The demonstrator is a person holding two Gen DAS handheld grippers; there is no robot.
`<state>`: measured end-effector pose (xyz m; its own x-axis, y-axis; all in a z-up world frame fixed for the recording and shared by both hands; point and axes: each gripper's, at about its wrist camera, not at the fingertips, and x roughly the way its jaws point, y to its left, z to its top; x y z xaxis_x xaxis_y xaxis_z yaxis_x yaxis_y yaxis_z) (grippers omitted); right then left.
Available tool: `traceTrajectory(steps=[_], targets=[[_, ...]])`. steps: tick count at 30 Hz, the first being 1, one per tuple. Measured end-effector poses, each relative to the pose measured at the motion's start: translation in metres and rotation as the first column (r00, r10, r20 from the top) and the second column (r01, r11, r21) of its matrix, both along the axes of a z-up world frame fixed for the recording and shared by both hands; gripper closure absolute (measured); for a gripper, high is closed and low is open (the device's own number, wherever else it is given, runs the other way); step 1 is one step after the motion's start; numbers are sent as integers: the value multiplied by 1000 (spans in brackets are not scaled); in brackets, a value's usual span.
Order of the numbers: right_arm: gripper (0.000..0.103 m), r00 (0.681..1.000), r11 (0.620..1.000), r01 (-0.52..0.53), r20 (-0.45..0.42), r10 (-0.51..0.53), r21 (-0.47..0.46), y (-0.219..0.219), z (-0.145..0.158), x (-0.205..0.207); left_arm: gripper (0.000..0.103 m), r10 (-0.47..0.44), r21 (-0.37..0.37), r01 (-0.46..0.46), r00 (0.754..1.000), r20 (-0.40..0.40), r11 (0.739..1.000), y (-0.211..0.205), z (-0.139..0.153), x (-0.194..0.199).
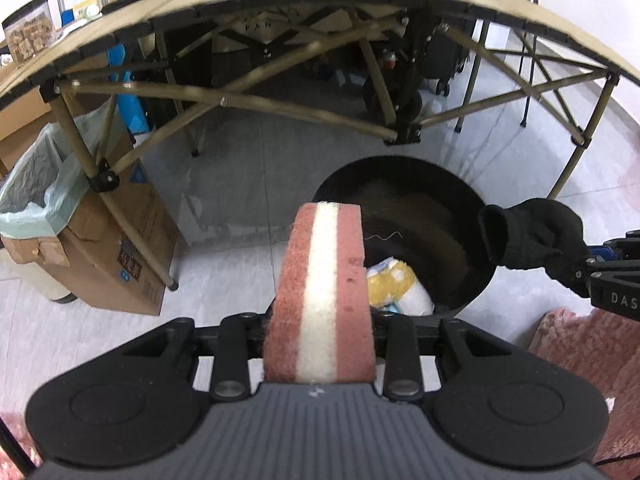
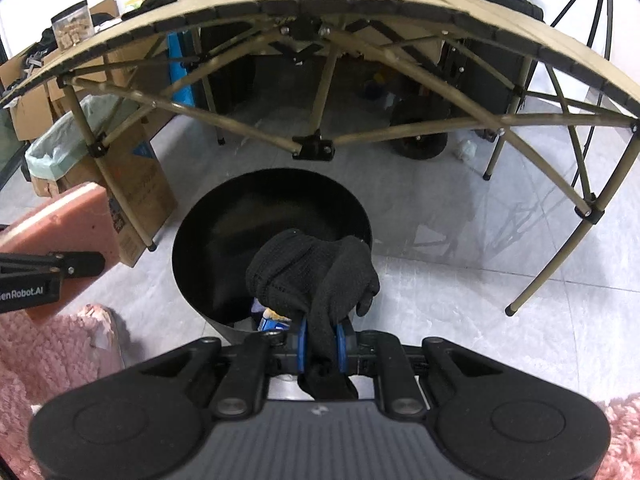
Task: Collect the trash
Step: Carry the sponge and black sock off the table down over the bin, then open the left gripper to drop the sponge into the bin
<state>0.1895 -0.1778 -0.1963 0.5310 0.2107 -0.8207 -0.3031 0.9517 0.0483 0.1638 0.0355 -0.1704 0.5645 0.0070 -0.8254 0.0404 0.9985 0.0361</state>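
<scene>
A pink sponge (image 1: 320, 300) with a white middle layer is clamped edge-on in the left gripper (image 1: 320, 344), its jaws narrowed onto the sponge's sides. Just ahead and slightly to the right of that gripper stands a black bin (image 1: 404, 236) on the grey floor (image 1: 240, 184) — a yellow-and-white wrapper (image 1: 396, 288) is seen at its bottom. A black knitted glove (image 2: 316, 276) is pinched between the blue pads (image 2: 301, 344) of the right gripper (image 2: 320, 346), which are fully closed on it, and is held over the bin's near rim. Beyond the bin a folding table (image 2: 400, 20) is seen — a cardboard box (image 1: 120, 248) stands to its left.
</scene>
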Motion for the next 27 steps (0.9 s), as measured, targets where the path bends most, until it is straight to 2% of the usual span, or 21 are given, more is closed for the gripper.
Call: traceTrajectory(steps=[16, 27], targets=[[89, 998, 999, 21, -59, -23, -40, 5, -15, 18, 71, 23, 4, -23, 981, -193, 1000, -2, -34, 22], [89, 995, 997, 76, -69, -76, -11, -9, -19, 30, 71, -29, -22, 24, 965, -262, 999, -28, -44, 52]])
